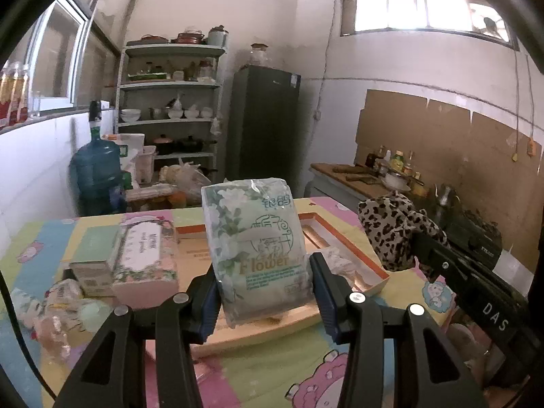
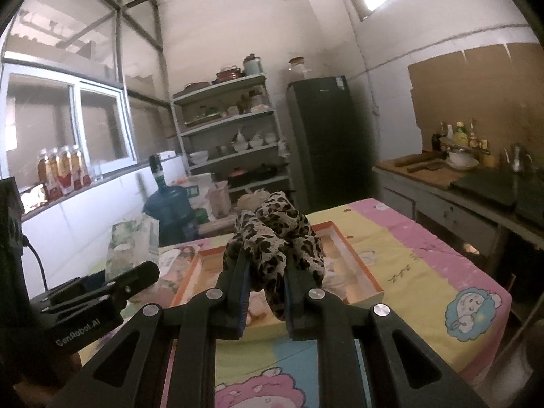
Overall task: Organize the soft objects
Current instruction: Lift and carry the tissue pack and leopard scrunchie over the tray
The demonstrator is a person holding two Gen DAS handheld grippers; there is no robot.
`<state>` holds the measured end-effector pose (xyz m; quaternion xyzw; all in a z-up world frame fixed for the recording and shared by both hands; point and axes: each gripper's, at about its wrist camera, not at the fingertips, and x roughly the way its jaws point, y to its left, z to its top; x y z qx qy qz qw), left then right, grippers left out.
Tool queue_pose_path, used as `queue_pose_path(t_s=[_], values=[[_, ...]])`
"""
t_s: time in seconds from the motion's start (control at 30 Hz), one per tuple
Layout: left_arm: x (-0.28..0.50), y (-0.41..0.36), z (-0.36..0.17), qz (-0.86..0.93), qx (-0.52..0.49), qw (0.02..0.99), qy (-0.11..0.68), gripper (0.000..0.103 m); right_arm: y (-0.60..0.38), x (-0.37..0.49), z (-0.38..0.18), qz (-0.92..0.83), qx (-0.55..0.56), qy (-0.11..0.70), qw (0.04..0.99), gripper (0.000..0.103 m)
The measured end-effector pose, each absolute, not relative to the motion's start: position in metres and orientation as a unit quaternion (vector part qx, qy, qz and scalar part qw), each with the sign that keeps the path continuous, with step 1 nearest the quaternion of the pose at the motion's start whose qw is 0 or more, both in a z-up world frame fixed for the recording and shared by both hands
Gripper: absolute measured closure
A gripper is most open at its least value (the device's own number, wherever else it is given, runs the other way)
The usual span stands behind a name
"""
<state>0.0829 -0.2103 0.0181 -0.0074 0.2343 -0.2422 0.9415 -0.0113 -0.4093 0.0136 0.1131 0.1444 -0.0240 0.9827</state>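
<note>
A: While both items are held in the air, nothing new is placed. Far left, loose packets (image 1: 64, 306) and a pink tissue box (image 1: 144, 261) are left on the table (image 1: 278, 374).

B: Grips?

A: Flower tissue pack (image 1: 258, 248) is clamped by left gripper (image 1: 263, 292) above the orange-rimmed box (image 1: 353, 248). Leopard cloth (image 2: 275, 244) is pinched narrow by right gripper (image 2: 265, 292). Mostly undone, as judged.

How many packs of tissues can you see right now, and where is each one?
2 for certain. The green floral tissue pack is held upright in the left gripper. The pink tissue pack lies on the table to its left. Others may be hidden.
</note>
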Motion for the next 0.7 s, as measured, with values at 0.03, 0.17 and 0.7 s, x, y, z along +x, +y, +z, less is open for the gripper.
queue_pose_path(t_s=[0.03,0.17,0.7], values=[[0.086,-0.214,0.017,-0.244,-0.007,0.941,0.235,0.054,-0.412,-0.009,0.013,-0.025,0.115,0.145,0.982,0.086],[0.098,-0.228,0.011,-0.250,-0.006,0.937,0.244,0.054,-0.423,0.001,0.009,-0.028,0.121,0.151,0.981,0.086],[0.154,-0.263,0.002,-0.243,-0.006,0.931,0.273,0.054,-0.453,0.054,-0.004,-0.015,0.127,0.190,0.973,0.086]])
